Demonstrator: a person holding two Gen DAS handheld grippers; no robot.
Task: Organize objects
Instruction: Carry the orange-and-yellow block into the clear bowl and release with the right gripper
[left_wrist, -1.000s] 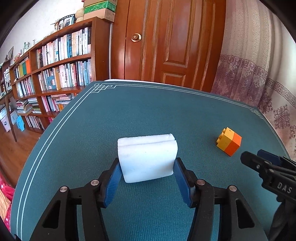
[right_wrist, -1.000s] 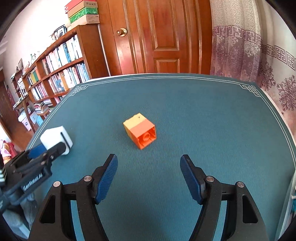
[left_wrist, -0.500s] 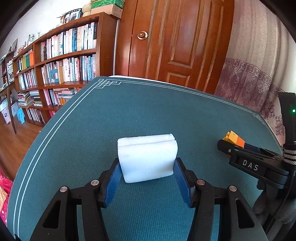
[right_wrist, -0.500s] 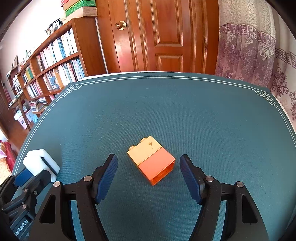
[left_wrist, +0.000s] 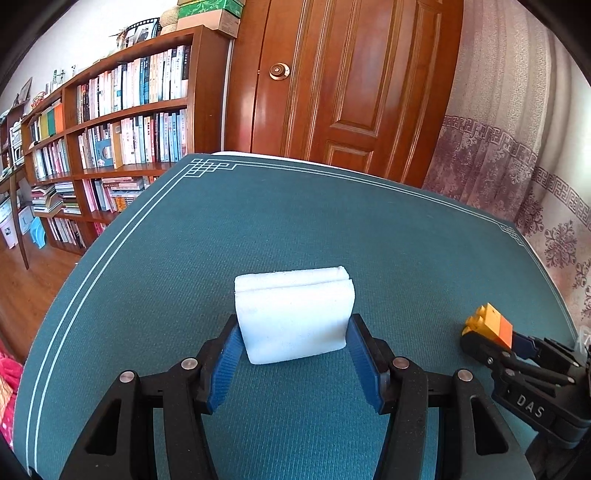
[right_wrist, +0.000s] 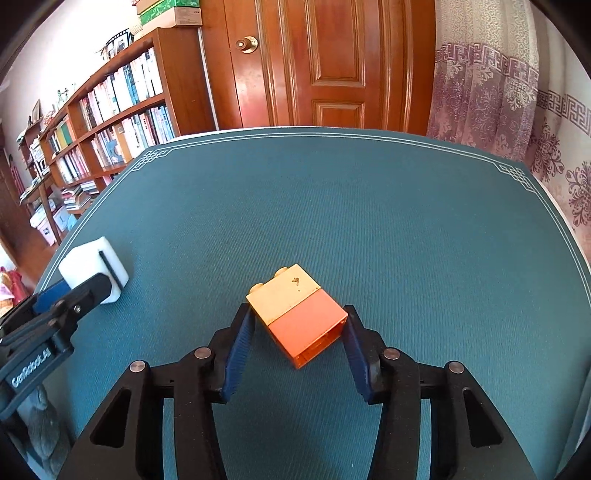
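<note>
A white sponge block (left_wrist: 295, 314) rests on the teal table mat (left_wrist: 295, 221), and my left gripper (left_wrist: 293, 326) is shut on it, with a blue pad against each side. The sponge (right_wrist: 85, 262) and left gripper (right_wrist: 86, 290) also show at the left of the right wrist view. A yellow-and-orange toy brick (right_wrist: 295, 306) lies on its side, turned at an angle. My right gripper (right_wrist: 297, 317) is closing on it, each pad touching a corner of the brick. In the left wrist view the brick (left_wrist: 493, 321) sits between the right gripper's (left_wrist: 491, 338) fingers.
The mat (right_wrist: 369, 203) has a white line border. Beyond the table's far edge stand a wooden door (right_wrist: 332, 62), a bookshelf (right_wrist: 110, 110) on the left and a patterned curtain (right_wrist: 498, 92) on the right. Wooden floor lies to the left of the table.
My right gripper has moved forward and down over the brick, and its jaws have narrowed until the pads meet it. The left gripper still holds the sponge in the same spot.
</note>
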